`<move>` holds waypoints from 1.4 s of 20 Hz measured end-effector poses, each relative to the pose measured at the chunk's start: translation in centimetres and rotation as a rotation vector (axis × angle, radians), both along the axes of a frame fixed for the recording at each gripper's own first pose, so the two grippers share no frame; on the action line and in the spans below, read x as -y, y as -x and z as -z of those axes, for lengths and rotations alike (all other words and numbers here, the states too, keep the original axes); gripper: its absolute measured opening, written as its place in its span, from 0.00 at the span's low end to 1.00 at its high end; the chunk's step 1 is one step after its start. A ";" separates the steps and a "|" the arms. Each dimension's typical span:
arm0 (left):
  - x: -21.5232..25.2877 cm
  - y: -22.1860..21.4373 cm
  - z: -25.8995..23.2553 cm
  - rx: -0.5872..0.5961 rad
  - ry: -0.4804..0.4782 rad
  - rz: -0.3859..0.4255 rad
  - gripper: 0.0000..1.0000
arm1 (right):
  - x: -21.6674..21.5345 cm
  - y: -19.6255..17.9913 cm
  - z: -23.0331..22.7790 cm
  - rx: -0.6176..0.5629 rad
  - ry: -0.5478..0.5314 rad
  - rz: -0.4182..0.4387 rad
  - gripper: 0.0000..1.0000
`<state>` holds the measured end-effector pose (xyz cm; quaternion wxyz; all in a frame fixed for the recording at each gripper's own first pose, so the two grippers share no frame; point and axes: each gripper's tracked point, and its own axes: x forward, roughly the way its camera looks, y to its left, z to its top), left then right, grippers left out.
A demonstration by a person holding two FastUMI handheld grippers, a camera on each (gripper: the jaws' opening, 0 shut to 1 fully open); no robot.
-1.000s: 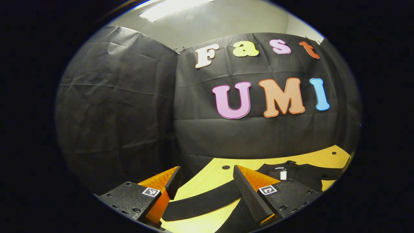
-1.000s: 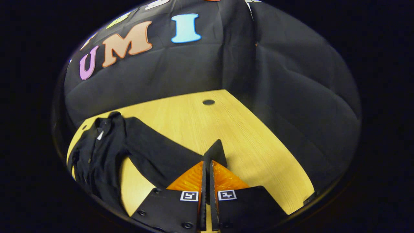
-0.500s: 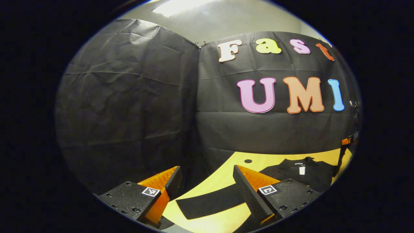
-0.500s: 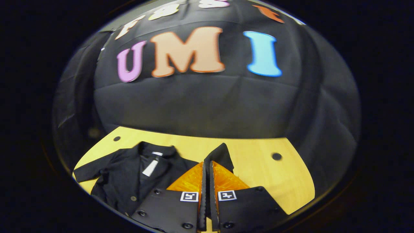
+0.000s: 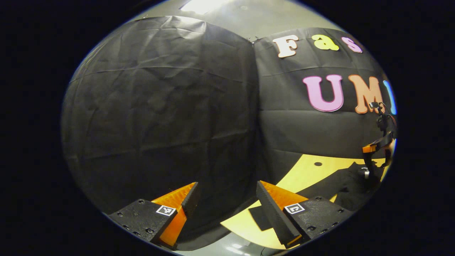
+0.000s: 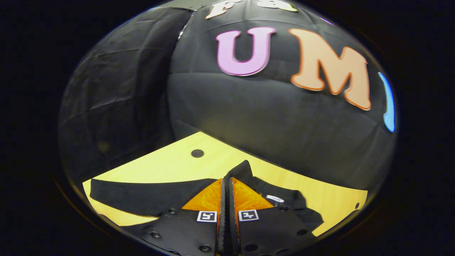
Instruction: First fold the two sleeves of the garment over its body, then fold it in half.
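- Right hand-held gripper (image 6: 225, 181): clenched on black sleeve (image 6: 241, 170), garment (image 6: 149, 195) spread below it on table (image 6: 170, 167).
- Left hand-held gripper (image 5: 227, 193): released, holding nothing, table edge beneath.

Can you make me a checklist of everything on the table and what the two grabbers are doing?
Surface: yellow wooden table with round holes.
Job's things: black garment lying on the table; one sleeve is pinched and raised.
Clutter: nothing seen.
Grippers: left gripper open, holding nothing, near the table's edge; right gripper shut on the sleeve, above the garment.
Cables: nothing seen.
Surroundings: black cloth wall behind the table.
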<state>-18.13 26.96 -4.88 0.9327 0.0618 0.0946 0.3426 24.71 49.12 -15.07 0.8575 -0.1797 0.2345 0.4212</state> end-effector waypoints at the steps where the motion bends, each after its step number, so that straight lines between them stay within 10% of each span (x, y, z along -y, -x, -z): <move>1: -0.8 0.8 0.7 -0.008 0.015 -0.028 0.99 | -1.5 0.2 0.4 -0.006 0.013 -0.034 0.13; 5: -2.5 2.8 3.0 -0.039 0.050 -0.063 0.95 | -2.7 0.1 2.4 0.039 0.065 -0.064 0.98; 17: 3.5 -8.9 14.4 -0.170 0.211 0.235 0.96 | 10.4 0.0 -6.7 0.097 -0.036 0.141 0.96; 28: 4.9 -11.0 25.1 -0.418 0.288 0.264 0.96 | 28.2 3.3 -18.3 0.290 -0.243 0.485 0.99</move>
